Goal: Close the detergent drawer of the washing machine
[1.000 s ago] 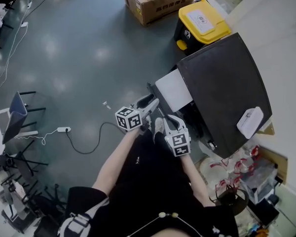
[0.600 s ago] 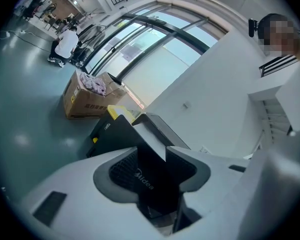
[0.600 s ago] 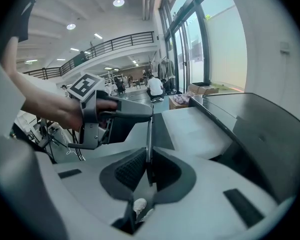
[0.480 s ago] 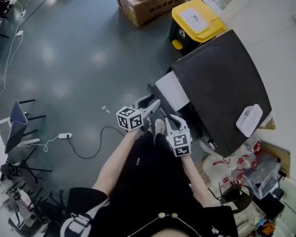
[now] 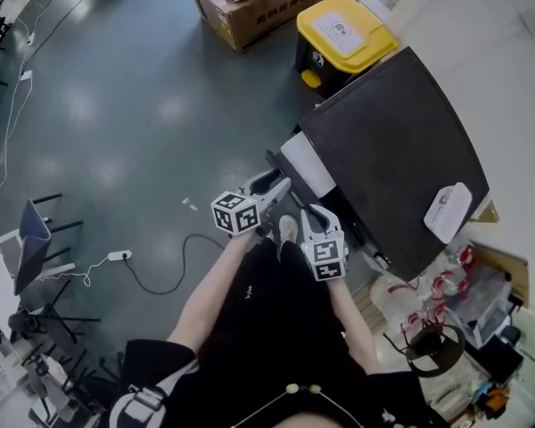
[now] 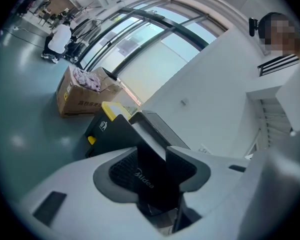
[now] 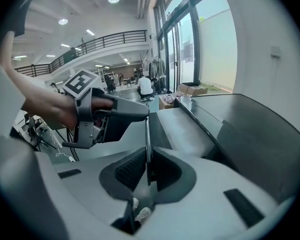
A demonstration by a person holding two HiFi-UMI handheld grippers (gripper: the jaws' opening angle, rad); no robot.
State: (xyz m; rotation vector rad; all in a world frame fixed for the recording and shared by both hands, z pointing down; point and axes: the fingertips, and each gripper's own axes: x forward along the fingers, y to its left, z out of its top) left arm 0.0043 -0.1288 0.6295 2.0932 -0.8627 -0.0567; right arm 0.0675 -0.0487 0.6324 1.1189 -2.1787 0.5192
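The dark washing machine (image 5: 392, 159) stands at the right of the head view. Its detergent drawer (image 5: 308, 163) sticks out toward me, white tray showing. My left gripper (image 5: 276, 188) is shut on the drawer's black front panel (image 6: 150, 156), which fills the gap between its pads (image 6: 121, 171). The right gripper (image 5: 314, 214) is beside it. In the right gripper view the right gripper (image 7: 147, 169) is shut on the thin edge of that same panel (image 7: 146, 136), with the left gripper (image 7: 140, 111) just beyond it and the tray (image 7: 182, 129) running back to the machine.
A black bin with a yellow lid (image 5: 339, 38) and an open cardboard box (image 5: 250, 3) stand beyond the machine. A white object (image 5: 446, 210) lies on the machine top. A cable and power strip (image 5: 116, 256) lie on the floor at left, near a chair (image 5: 31, 239).
Both grippers have moved a little toward the machine with the drawer front in them. Less of the white tray shows than before.
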